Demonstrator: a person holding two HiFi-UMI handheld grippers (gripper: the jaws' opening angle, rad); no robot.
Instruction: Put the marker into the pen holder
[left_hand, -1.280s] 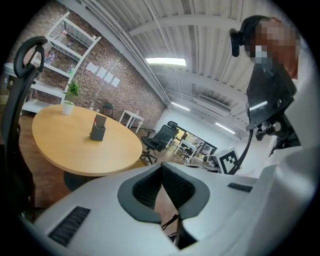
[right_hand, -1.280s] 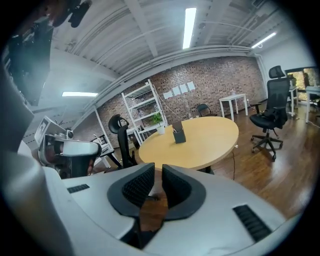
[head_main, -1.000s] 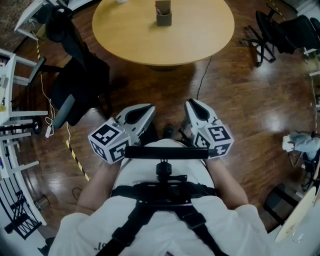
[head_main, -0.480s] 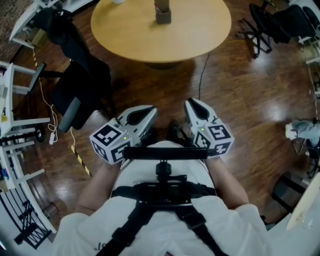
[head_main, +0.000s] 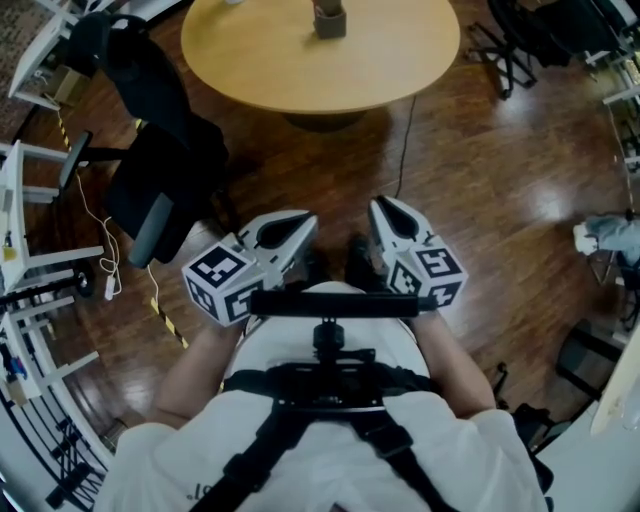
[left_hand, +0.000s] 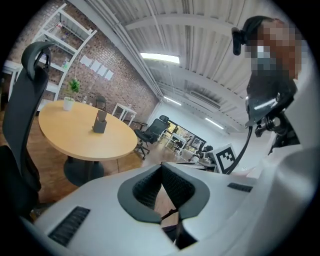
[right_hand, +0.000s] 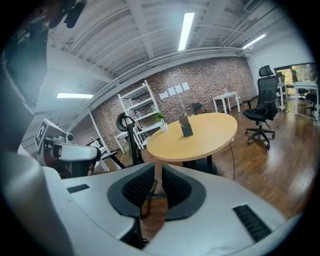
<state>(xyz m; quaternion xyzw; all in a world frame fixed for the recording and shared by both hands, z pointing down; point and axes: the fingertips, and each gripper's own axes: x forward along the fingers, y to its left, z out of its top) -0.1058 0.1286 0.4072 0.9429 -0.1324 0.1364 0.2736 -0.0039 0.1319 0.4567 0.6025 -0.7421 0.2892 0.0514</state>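
The wooden floor (head_main: 480, 230) fills most of the head view, and the frame cuts off the furniture crowded along its edges. The round wooden table (head_main: 300, 70) sits at the top of that view with its far side cropped away. The person's white shirt (head_main: 330, 450) and black harness (head_main: 320, 385) cover the bottom of the view. A black office chair (head_main: 160, 180) stands to the left, between the table and the person, and much of it is lost in shadow.

The left gripper (left_hand: 162, 166) and the right gripper (right_hand: 157, 166) are held side by side just in front of the chest. Both are aimed towards the table and are well apart from it. From above, their white shells hide the jaws, but the gripper views show them. The left gripper's ribbed pads meet at the tips with nothing between them. The right gripper's pads stand a narrow slit apart. Only the floor and the table's pedestal show through that gap, so it grips nothing.

The pen holder (head_main: 330, 20) is a small, dark grey, squarish cup. It stands upright on the table top, away from the near rim. The head view's top edge slices through it, and in both gripper views it is whole but tiny. A slim piece (right_hand: 184, 121) rises out of its mouth. It is too small to tell whether it is the marker.
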